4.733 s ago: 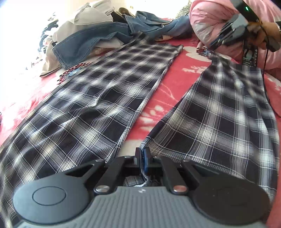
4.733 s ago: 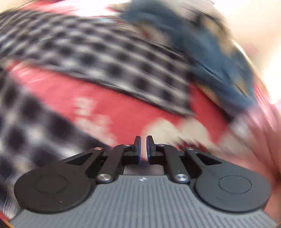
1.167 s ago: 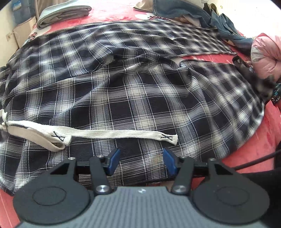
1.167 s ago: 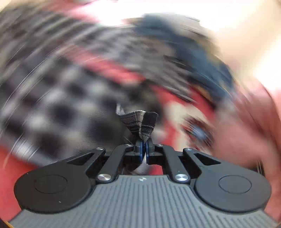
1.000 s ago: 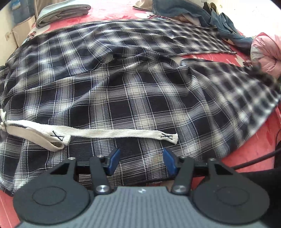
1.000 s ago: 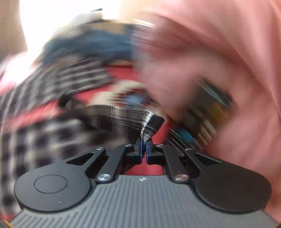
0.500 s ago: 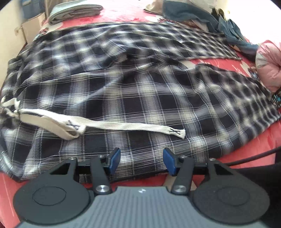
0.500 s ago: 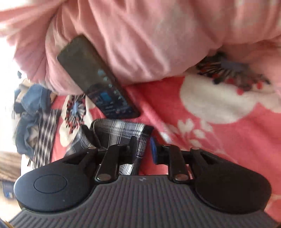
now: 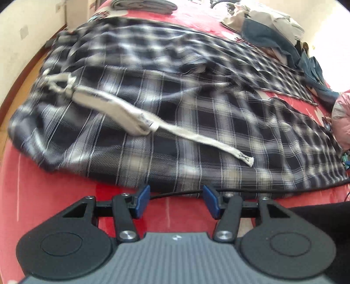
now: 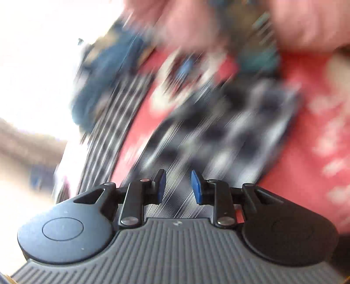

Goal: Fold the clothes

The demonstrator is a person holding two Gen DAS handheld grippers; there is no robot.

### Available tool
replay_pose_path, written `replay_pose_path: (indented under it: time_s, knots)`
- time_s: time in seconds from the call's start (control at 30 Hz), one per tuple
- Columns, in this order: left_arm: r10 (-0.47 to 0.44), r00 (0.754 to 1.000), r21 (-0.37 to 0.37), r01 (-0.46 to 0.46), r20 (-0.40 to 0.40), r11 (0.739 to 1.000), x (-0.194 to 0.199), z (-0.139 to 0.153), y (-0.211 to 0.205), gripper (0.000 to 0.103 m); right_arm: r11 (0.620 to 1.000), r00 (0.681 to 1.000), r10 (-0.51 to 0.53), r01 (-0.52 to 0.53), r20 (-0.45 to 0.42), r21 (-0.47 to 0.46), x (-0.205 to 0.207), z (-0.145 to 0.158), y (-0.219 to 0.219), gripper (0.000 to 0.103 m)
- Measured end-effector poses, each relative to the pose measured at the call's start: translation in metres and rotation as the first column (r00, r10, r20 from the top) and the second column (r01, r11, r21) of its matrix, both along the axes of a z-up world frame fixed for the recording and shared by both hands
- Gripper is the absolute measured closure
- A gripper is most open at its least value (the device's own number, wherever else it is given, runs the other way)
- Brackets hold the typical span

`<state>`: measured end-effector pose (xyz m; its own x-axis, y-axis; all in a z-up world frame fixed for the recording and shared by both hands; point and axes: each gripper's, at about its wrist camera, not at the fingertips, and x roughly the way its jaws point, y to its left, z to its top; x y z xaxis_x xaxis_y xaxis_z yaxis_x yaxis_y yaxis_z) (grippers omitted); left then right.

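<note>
Black-and-white plaid trousers (image 9: pixel 175 122) lie spread on the red bedspread (image 9: pixel 50 196), one leg folded over the other, with a white drawstring (image 9: pixel 196 137) across the waist area. My left gripper (image 9: pixel 176 202) is open and empty, just short of the trousers' near edge. My right gripper (image 10: pixel 178 185) is open and empty above a blurred plaid trouser leg (image 10: pixel 229 131). The right wrist view is heavily motion-blurred.
A pile of jeans and other clothes (image 9: pixel 273 32) lies at the far right of the bed. A folded grey garment (image 9: pixel 142 5) sits at the far edge. A pink sleeve (image 9: pixel 342 118) is at the right. A black cable (image 9: pixel 262 190) runs along the near hem.
My left gripper has pulled back off the trousers, still open. My right gripper has let go of the plaid leg end, opened wider and is swinging fast.
</note>
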<state>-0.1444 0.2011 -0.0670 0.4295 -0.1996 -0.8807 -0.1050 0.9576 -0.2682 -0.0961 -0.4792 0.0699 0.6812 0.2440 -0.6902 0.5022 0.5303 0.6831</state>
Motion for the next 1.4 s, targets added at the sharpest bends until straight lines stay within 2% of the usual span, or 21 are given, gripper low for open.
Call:
replay_pose_path:
  time_s: [0.1, 0.2, 0.3, 0.43, 0.5, 0.57, 0.63, 0.77, 0.83, 0.9, 1.03, 1.13, 1.23, 1.4]
  knots:
    - [0.035, 0.999, -0.019, -0.036, -0.009, 0.999, -0.011, -0.004, 0.008, 0.046, 0.984, 0.988, 0.149, -0.144, -0.043, 0.109, 0.012, -0.021, 0.035, 0.076]
    - [0.085, 0.996, -0.052, -0.087, -0.029, 0.995, -0.023, -0.009, 0.019, 0.044, 0.952, 0.966, 0.238, -0.212, -0.099, 0.221, 0.013, -0.044, 0.061, 0.076]
    - [0.152, 0.988, -0.096, -0.155, -0.034, 0.983, -0.033, -0.014, 0.032, 0.045, 0.925, 0.952, 0.273, -0.22, -0.14, 0.309, 0.005, -0.058, 0.074, 0.072]
    - [0.277, 0.961, -0.181, -0.274, -0.007, 0.944, -0.037, -0.016, 0.052, 0.045, 0.911, 0.952, 0.246, -0.163, -0.184, 0.378, -0.015, -0.065, 0.071, 0.069]
    - [0.311, 0.95, -0.201, -0.304, 0.007, 0.931, -0.039, -0.014, 0.063, 0.045, 0.903, 0.951, 0.23, -0.13, -0.206, 0.409, -0.025, -0.068, 0.068, 0.069]
    - [0.315, 0.949, -0.199, -0.306, 0.016, 0.931, -0.042, -0.009, 0.074, 0.045, 0.911, 0.955, 0.209, -0.112, -0.21, 0.396, -0.029, -0.064, 0.061, 0.069]
    - [0.298, 0.955, -0.229, -0.288, 0.007, 0.93, -0.045, -0.003, 0.084, 0.045, 0.926, 0.96, 0.187, -0.102, -0.206, 0.364, -0.029, -0.057, 0.054, 0.064]
    - [0.203, 0.979, -0.379, -0.186, 0.005, 0.906, -0.048, 0.005, 0.102, 0.043, 0.937, 0.964, 0.173, -0.099, -0.2, 0.334, -0.026, -0.055, 0.049, 0.06]
    - [0.21, 0.977, -0.365, -0.185, 0.029, 0.912, -0.048, 0.011, 0.105, 0.042, 0.939, 0.963, 0.181, -0.109, -0.201, 0.326, -0.023, -0.059, 0.05, 0.059]
    - [0.26, 0.964, -0.338, -0.23, 0.047, 0.913, -0.046, 0.013, 0.108, 0.042, 0.941, 0.961, 0.191, -0.122, -0.199, 0.316, -0.018, -0.061, 0.052, 0.058]
    - [0.396, 0.918, -0.282, -0.373, 0.028, 0.884, -0.038, 0.005, 0.112, 0.042, 0.942, 0.96, 0.203, -0.138, -0.191, 0.305, -0.016, -0.064, 0.054, 0.057]
    - [0.407, 0.914, -0.212, -0.398, -0.001, 0.893, -0.03, -0.004, 0.105, 0.043, 0.943, 0.964, 0.19, -0.126, -0.187, 0.309, -0.015, -0.064, 0.056, 0.057]
    - [0.424, 0.905, -0.202, -0.418, -0.015, 0.886, -0.029, -0.014, 0.1, 0.042, 0.944, 0.967, 0.177, -0.114, -0.184, 0.309, -0.015, -0.067, 0.056, 0.057]
    - [0.521, 0.853, -0.3, -0.503, -0.024, 0.81, -0.028, -0.032, 0.101, 0.041, 0.943, 0.968, 0.17, -0.105, -0.187, 0.315, -0.011, -0.071, 0.06, 0.057]
